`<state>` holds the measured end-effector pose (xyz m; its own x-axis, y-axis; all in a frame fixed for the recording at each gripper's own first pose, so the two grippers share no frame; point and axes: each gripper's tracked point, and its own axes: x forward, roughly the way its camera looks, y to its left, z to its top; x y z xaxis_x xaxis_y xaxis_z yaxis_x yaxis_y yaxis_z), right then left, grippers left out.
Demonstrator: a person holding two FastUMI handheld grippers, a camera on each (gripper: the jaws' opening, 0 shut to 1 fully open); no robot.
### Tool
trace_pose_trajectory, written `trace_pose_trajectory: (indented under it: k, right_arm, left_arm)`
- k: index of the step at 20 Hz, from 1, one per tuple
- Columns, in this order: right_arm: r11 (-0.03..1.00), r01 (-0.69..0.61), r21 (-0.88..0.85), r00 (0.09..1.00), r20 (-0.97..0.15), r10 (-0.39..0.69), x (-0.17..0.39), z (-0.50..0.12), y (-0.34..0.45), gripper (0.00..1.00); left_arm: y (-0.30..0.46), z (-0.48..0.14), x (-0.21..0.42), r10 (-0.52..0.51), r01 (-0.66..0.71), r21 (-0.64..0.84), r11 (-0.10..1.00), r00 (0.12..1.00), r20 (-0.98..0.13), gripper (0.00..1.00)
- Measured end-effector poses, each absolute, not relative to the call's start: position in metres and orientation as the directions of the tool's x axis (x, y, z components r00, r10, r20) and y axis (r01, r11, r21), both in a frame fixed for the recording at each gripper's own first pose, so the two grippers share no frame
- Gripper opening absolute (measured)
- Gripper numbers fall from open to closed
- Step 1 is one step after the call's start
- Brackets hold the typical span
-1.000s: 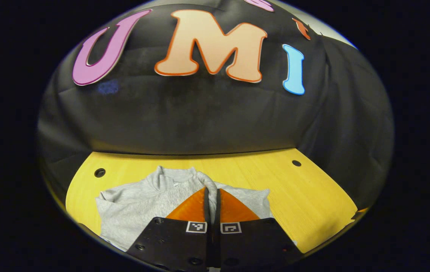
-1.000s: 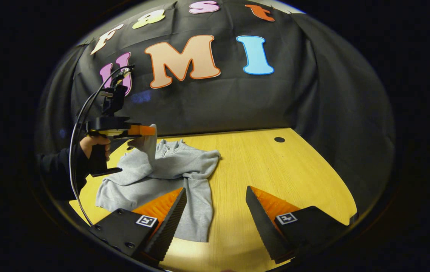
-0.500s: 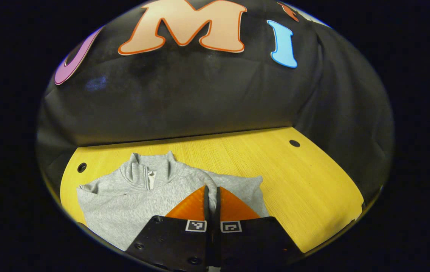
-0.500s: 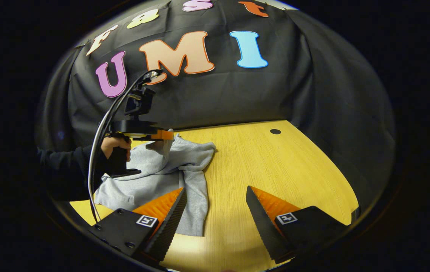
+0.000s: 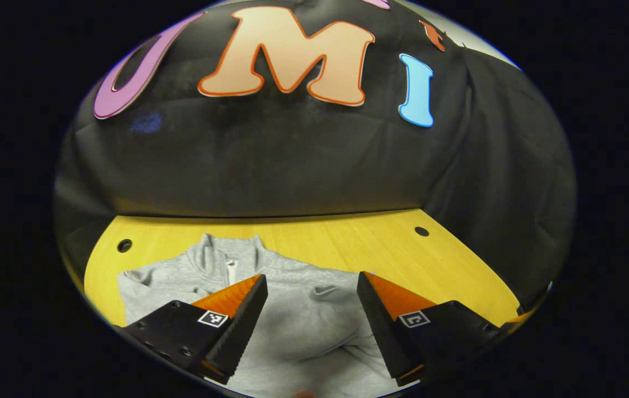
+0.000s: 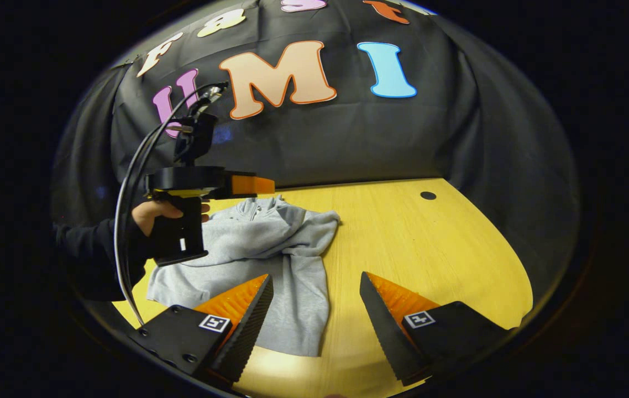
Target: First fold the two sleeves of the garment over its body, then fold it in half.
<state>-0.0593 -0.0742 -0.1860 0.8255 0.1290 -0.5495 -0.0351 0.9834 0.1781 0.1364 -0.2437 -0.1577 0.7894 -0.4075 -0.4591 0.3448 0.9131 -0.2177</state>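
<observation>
Holding both grippers open and empty, I keep the right gripper near the grey zip-neck sweatshirt on the yellow wooden table; farther off, my left gripper hovers above it. One sleeve looks folded; halving remains.

The garment is soft grey cloth with a matt, slightly fleecy face, and a short zip at its stand-up collar; it creases in loose folds. The table looks like yellow wood with a fine straight grain and a smooth, faintly shiny finish, with round holes cut in it. The wall is matt cloth, wrinkled. The left gripper has a matt, plastic-looking body, and a glossy cable loops from it. The fingers of the right gripper have ribbed, toothed inner faces. The sleeve is dark matt cloth.
</observation>
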Motion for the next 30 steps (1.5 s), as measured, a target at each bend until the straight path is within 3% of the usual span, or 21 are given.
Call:
trace_pose_trajectory:
  k: [5, 8, 11, 20, 23, 30]
  right_arm:
    - [0.981, -0.06, 0.186, 0.815, -0.559, 0.156, -0.049, -0.195, -0.056, 0.98]
    - [0.981, -0.076, 0.18, 0.803, -0.571, 0.167, -0.045, -0.203, -0.046, 0.95]
    - [0.985, -0.087, 0.151, 0.796, -0.584, 0.16, -0.046, -0.209, -0.042, 0.98]
    - [0.991, -0.095, 0.092, 0.745, -0.654, 0.132, -0.069, -0.244, -0.034, 0.95]
    - [0.991, -0.109, 0.079, 0.716, -0.686, 0.133, -0.088, -0.258, -0.031, 0.98]
    - [0.991, -0.117, 0.065, 0.657, -0.744, 0.127, -0.102, -0.283, -0.025, 0.95]
  left_arm:
    - [-0.159, -0.144, 0.114, -0.299, 0.272, -0.125, 0.954, 0.846, -0.442, 0.95]
    - [-0.113, -0.151, 0.093, -0.251, 0.233, -0.097, 0.968, 0.854, -0.456, 0.95]
    - [-0.069, -0.167, 0.068, -0.194, 0.173, -0.089, 0.981, 0.846, -0.496, 0.95]
    - [0.005, -0.236, -0.037, -0.131, 0.109, -0.075, 0.991, 0.719, -0.683, 0.95]
    - [0.017, -0.254, -0.063, -0.106, 0.083, -0.068, 0.994, 0.689, -0.717, 0.95]
    - [0.022, -0.294, -0.104, -0.097, 0.023, -0.106, 0.994, 0.615, -0.782, 0.96]
